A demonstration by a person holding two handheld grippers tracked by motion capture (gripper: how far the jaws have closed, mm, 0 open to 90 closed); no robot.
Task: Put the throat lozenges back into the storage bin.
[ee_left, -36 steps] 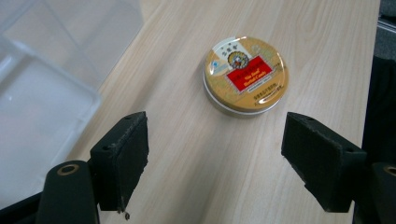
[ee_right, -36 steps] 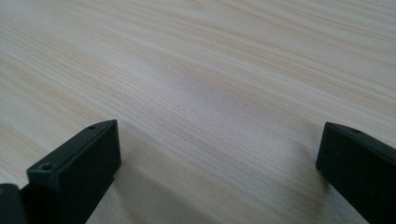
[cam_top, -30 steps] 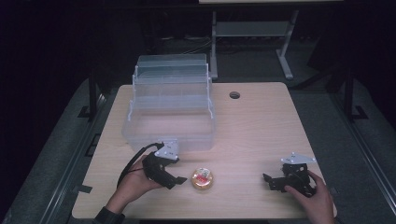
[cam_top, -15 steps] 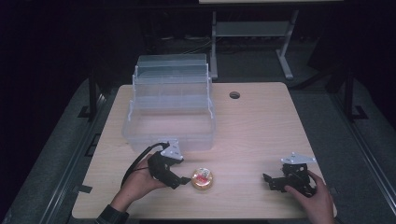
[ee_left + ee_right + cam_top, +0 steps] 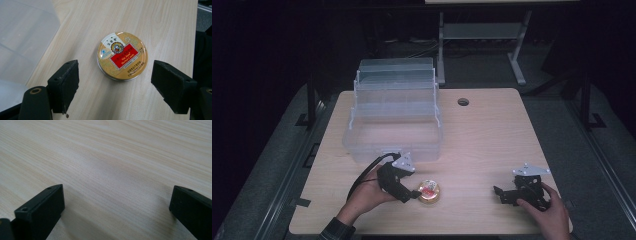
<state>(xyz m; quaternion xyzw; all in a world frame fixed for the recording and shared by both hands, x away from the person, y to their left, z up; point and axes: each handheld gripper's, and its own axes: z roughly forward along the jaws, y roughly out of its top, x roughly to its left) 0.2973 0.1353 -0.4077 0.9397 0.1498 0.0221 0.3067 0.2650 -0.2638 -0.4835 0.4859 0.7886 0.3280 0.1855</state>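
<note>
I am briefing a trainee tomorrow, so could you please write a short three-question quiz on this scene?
1. True or false: the left hand-held gripper is shut on the round tin.
2. What lies beyond the tin: A) a clear plastic box, B) a kettle?
3. What do the right hand-held gripper jaws rest over?

Key: 1. False; its jaws stand open either side of the tin. 2. A. 3. Bare wooden table.

Black left gripper [image 5: 412,194], grey three-cornered plate, black cable, plaid sleeve [image 5: 337,231]
</note>
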